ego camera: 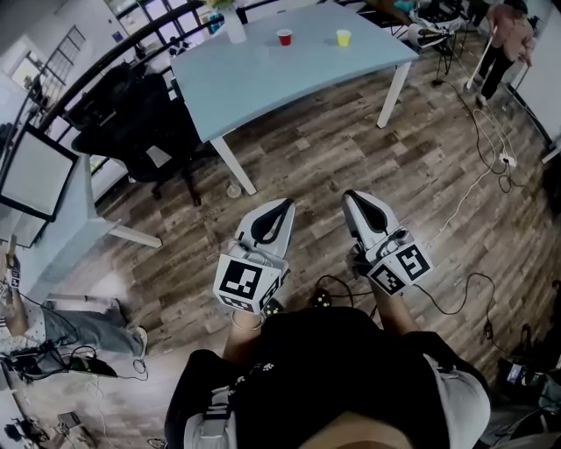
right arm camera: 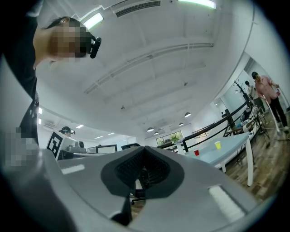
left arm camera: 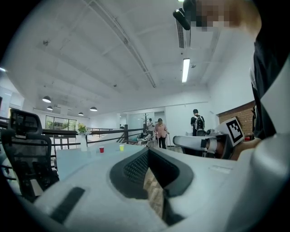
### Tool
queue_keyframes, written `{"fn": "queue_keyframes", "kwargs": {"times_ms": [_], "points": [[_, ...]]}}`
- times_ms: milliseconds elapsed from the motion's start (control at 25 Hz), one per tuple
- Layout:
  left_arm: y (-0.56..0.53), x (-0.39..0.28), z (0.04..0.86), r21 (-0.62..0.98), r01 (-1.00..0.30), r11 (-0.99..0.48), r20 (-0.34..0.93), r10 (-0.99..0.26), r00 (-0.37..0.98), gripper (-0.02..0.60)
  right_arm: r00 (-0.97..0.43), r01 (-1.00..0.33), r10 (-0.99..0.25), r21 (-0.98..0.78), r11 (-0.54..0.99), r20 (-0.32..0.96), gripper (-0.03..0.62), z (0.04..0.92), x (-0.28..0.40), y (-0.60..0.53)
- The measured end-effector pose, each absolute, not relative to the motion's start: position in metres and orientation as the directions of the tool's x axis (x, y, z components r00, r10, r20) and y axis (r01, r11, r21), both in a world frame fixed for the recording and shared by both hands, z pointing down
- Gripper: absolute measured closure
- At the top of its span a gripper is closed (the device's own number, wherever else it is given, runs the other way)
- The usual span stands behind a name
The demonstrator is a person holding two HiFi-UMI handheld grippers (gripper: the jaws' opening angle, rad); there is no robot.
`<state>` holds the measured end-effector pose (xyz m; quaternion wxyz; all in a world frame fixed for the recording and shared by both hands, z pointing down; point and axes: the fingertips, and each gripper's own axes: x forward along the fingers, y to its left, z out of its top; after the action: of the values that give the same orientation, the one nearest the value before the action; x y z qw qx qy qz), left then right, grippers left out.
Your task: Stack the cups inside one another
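**Red cup** (ego camera: 284,37): upright on the pale blue table (ego camera: 263,83), at the top centre of the head view.

**Yellow cup** (ego camera: 343,38): upright on the same table, to the right of the red cup. The two stand apart and are not stacked.

**Left gripper** (ego camera: 282,205): lower centre of the head view, aimed up the frame toward the table. Its jaws are closed tip to tip with nothing between them. In the left gripper view both cups sit small, left of the jaw tips.

**Right gripper** (ego camera: 354,195): just right of the left one. Its jaws are closed and empty. In the right gripper view the cups lie to the right of the jaws.

**Cups relative to jaws**: both cups are well apart from both grippers, across a stretch of wooden floor (ego camera: 351,149).

**Also present**:
- a white vase (ego camera: 235,24) on the table, left of the cups
- a black office chair (ego camera: 140,131) left of the table
- a person in a pink top (ego camera: 510,35) in the upper right corner
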<state>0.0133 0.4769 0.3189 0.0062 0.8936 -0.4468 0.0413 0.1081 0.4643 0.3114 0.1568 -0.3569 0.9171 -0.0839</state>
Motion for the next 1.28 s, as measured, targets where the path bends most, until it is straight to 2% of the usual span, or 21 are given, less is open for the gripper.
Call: {"fn": "queue_keyframes", "kwargs": {"times_ms": [560, 1280], "points": [[0.461, 0.028, 0.323, -0.018, -0.83, -0.558, 0.08, -0.828, 0.555, 0.589, -0.698, -0.616, -0.679, -0.29, 0.732, -0.23, 0.591, 0.325, 0.134, 0.448], [0.318, 0.022, 0.332, -0.021, -0.747, -0.664, 0.063, -0.747, 0.662, 0.589, -0.64, -0.676, -0.736, -0.291, 0.676, -0.221, 0.592, 0.333, 0.119, 0.326]]}}
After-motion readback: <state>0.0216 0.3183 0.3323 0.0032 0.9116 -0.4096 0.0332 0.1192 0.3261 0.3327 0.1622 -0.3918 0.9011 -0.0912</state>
